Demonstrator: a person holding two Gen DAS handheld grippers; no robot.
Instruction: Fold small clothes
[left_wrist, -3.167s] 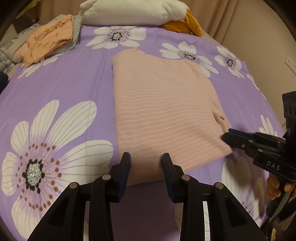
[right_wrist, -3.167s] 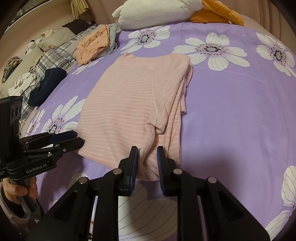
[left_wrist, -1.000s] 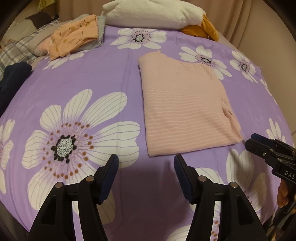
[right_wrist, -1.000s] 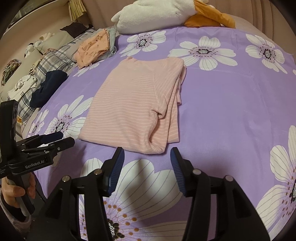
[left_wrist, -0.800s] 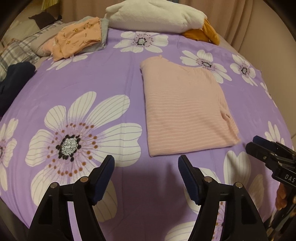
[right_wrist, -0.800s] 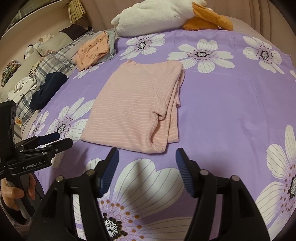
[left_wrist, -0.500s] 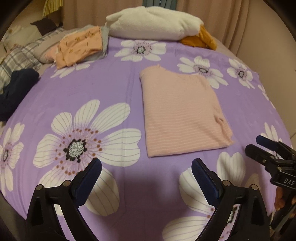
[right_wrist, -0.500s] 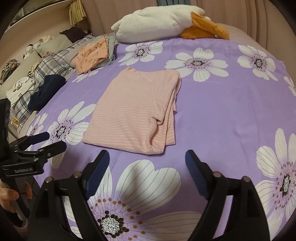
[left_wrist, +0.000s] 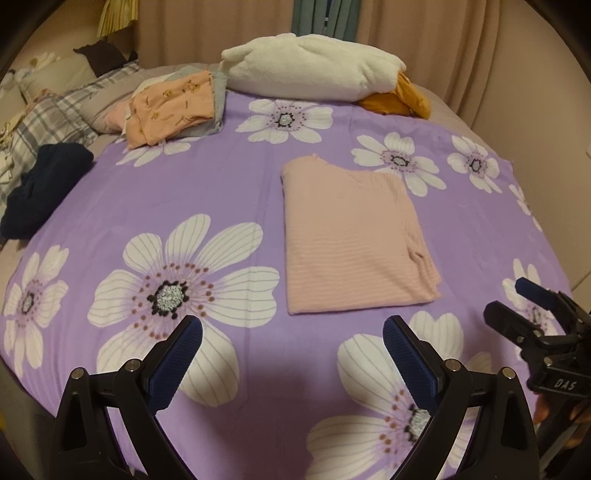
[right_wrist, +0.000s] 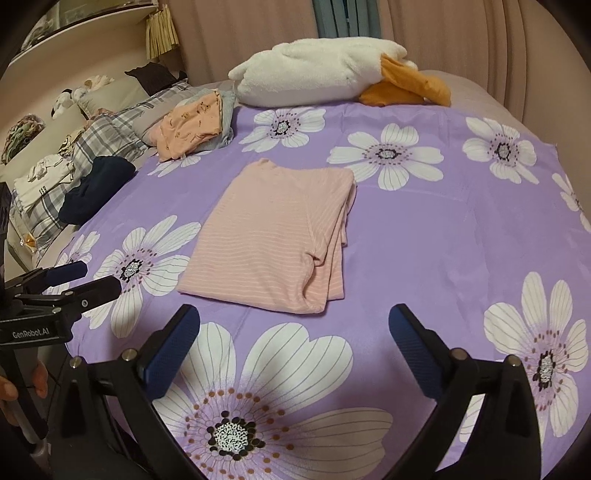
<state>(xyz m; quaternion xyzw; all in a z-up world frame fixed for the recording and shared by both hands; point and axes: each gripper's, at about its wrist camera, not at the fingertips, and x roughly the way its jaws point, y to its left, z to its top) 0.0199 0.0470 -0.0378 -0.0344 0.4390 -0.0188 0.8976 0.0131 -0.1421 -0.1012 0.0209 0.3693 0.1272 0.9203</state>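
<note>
A pink striped garment (left_wrist: 351, 240) lies folded flat on the purple flowered bedspread (left_wrist: 184, 192); it also shows in the right wrist view (right_wrist: 277, 236). My left gripper (left_wrist: 291, 350) is wide open and empty, held back from the garment's near edge. My right gripper (right_wrist: 293, 336) is wide open and empty, also back from the near edge. The right gripper shows at the right of the left wrist view (left_wrist: 532, 306), and the left gripper at the left of the right wrist view (right_wrist: 74, 280).
A stack of folded clothes topped by an orange printed one (left_wrist: 173, 103) sits at the far left. A white and orange plush toy (left_wrist: 314, 70) lies at the head of the bed. A dark blue garment (left_wrist: 40, 184) and plaid bedding (right_wrist: 92, 147) lie at the left edge.
Both grippers have let go of the pink garment, opened wide and pulled back and up from it. The garment stays folded in place.
</note>
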